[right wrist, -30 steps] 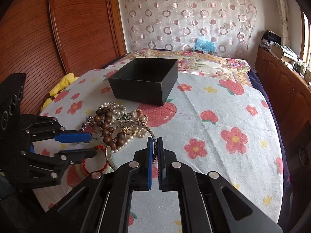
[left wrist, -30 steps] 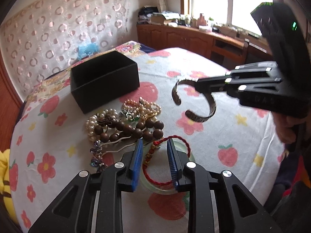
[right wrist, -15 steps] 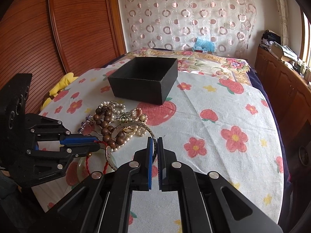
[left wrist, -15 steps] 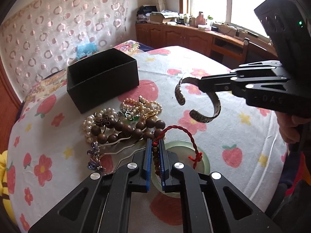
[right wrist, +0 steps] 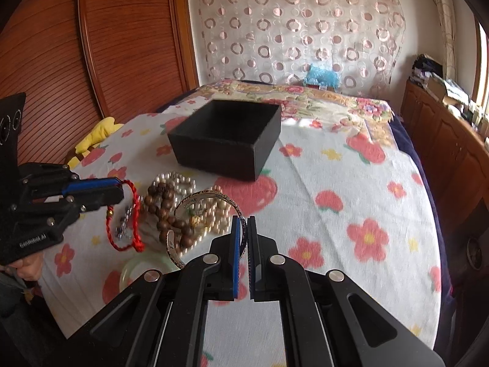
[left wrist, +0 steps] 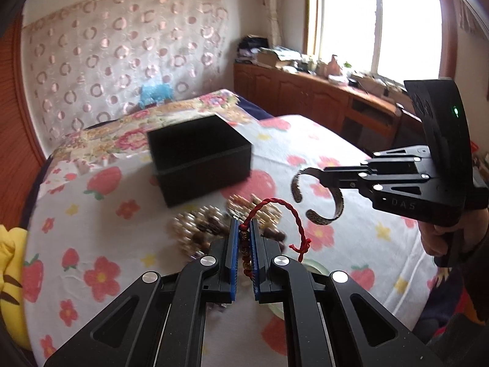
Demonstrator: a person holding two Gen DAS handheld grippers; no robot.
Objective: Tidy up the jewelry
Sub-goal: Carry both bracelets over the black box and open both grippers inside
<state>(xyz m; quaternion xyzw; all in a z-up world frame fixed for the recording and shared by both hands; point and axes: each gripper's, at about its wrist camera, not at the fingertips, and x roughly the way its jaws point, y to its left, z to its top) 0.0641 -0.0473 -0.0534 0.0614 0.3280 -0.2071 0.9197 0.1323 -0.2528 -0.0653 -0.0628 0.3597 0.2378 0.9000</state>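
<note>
Black box [right wrist: 227, 140] behind bead pile [right wrist: 180, 211], both claws gripping bracelets

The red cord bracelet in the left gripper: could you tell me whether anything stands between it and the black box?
Nothing visible does. The red cord bracelet hangs lifted above the jewelry pile, and the black box sits open-topped beyond it.

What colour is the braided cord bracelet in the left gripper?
Red: the braided cord bracelet in the left gripper shows best in the right wrist view.
</note>
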